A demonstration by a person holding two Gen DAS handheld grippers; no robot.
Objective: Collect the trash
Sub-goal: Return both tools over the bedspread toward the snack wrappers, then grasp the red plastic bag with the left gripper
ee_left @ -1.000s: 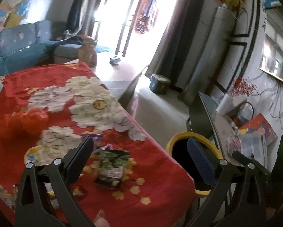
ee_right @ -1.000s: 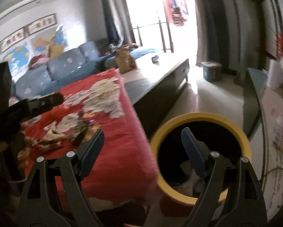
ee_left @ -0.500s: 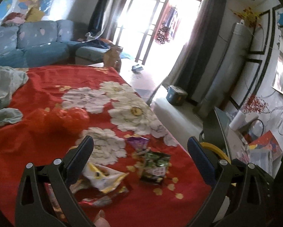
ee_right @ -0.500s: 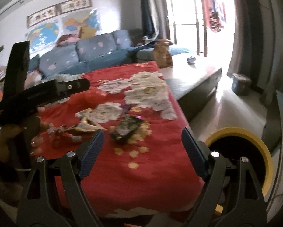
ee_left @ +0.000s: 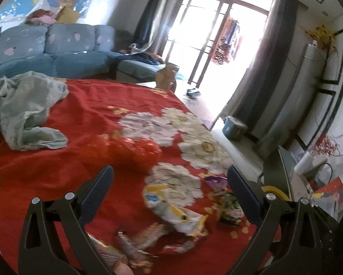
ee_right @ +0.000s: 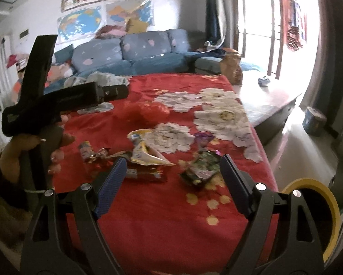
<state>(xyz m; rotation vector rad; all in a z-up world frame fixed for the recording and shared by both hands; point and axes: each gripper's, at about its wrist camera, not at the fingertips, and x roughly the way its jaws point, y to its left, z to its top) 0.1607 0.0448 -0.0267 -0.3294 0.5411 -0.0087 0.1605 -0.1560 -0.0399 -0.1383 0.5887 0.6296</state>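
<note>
red cloth (ee_right: 171, 217) w/ white flowers, yellow-rim bin (ee_right: 329, 210), blue sofa (ee_right: 130, 55)

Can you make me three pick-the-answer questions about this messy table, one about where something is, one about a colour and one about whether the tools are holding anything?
1. Where is the trash bin?
A. on the sofa
B. beside the table's near right corner
C. on the table

2. What colour is the bin's rim?
A. yellow
B. green
C. pink

3. What is the right tool doing?
A. open and empty
C. squeezing a wrapper
B. shut tight

Answers:
1 B, it stands on the floor past the red tablecloth.
2 A, the ring is yellow.
3 A, the green snack bag lies untouched on the cloth.
</note>
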